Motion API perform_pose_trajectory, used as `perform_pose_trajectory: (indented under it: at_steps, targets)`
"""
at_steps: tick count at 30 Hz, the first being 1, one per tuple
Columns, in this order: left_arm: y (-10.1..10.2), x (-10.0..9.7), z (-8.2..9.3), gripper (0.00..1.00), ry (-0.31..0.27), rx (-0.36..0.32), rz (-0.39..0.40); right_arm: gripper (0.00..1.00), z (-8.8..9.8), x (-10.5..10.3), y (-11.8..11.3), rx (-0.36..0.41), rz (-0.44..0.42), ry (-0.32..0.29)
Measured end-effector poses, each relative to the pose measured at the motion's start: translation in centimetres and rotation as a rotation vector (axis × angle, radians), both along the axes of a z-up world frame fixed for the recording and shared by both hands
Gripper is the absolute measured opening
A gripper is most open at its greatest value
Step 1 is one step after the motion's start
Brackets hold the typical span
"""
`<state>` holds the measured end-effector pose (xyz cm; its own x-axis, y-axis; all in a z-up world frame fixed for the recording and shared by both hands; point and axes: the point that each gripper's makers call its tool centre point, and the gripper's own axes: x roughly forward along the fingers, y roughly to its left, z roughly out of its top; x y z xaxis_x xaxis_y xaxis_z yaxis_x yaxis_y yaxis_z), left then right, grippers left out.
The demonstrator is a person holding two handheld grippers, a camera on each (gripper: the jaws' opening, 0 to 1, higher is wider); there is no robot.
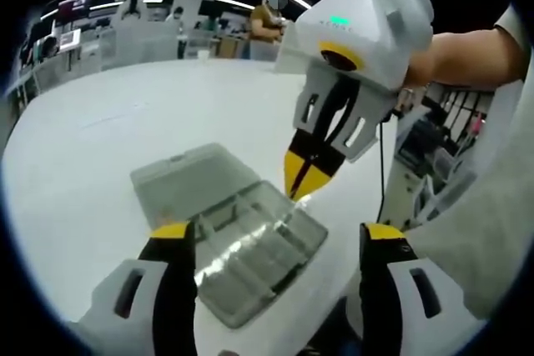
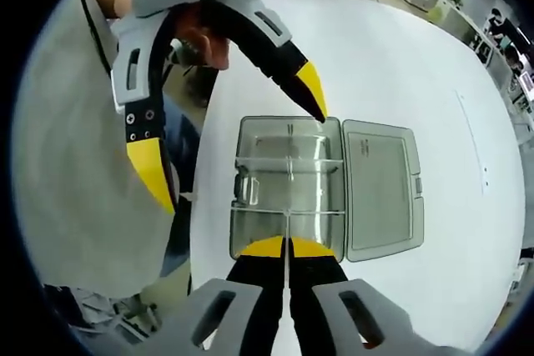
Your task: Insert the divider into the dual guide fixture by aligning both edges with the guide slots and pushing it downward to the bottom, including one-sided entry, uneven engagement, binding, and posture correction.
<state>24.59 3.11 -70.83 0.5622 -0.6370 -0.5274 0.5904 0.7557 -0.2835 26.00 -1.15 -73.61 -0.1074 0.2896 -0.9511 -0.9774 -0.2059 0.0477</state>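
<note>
Two sets of tongs are working over a clear plastic box (image 2: 288, 189) that sits open on a white counter (image 2: 400, 56), its hinged lid (image 2: 380, 189) flipped flat beside the tray part. In the right gripper view the right tongs (image 2: 286, 248) are pinched together on a thin clear divider (image 2: 287, 206), which runs edge-on from the tips out across the near half of the box, roughly down the middle. Can't tell from either view whether its edges actually sit in the guide slots. A cross wall (image 2: 292, 162) spans the box further out.

The left tongs (image 2: 242, 156) come in from the top of that same view, jaws spread wide apart, one yellow tip touching or just over the far rim of the box, the other hanging off past the counter edge. In the left gripper view the left tongs (image 1: 275, 239) are wide open with the box (image 1: 250, 248) between and just beyond them, and the right tongs (image 1: 302, 174) point down at the box's far edge, closed
</note>
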Motion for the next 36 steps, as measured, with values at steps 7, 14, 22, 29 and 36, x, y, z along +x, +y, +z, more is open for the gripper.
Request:
perform_pose_trajectory:
  at_steps: [7, 14, 22, 29, 36]
  targets:
    - [-0.1, 0.0, 0.0, 0.78, 0.001, -0.001, -0.002, 0.0, -0.2, 0.0, 0.1, 0.013, -0.014, 0.017]
    - [-0.2, 0.1, 0.0, 0.78, 0.001, -0.001, -0.001, 0.0, -0.5, 0.1, 0.0, 0.026, -0.041, 0.048]
    - [-0.2, 0.2, 0.0, 0.78, 0.001, -0.003, 0.002, 0.0, -1.3, 0.3, 0.0, 0.022, -0.042, 0.057]
    - [0.0, 0.2, 0.0, 0.78, 0.001, -0.003, 0.008, 0.0, -1.9, 0.4, -0.1, 0.022, -0.032, 0.057]
    - [0.1, 0.2, -0.1, 0.77, 0.002, -0.003, 0.011, 0.0, -2.4, 0.3, -0.2, 0.02, -0.022, 0.056]
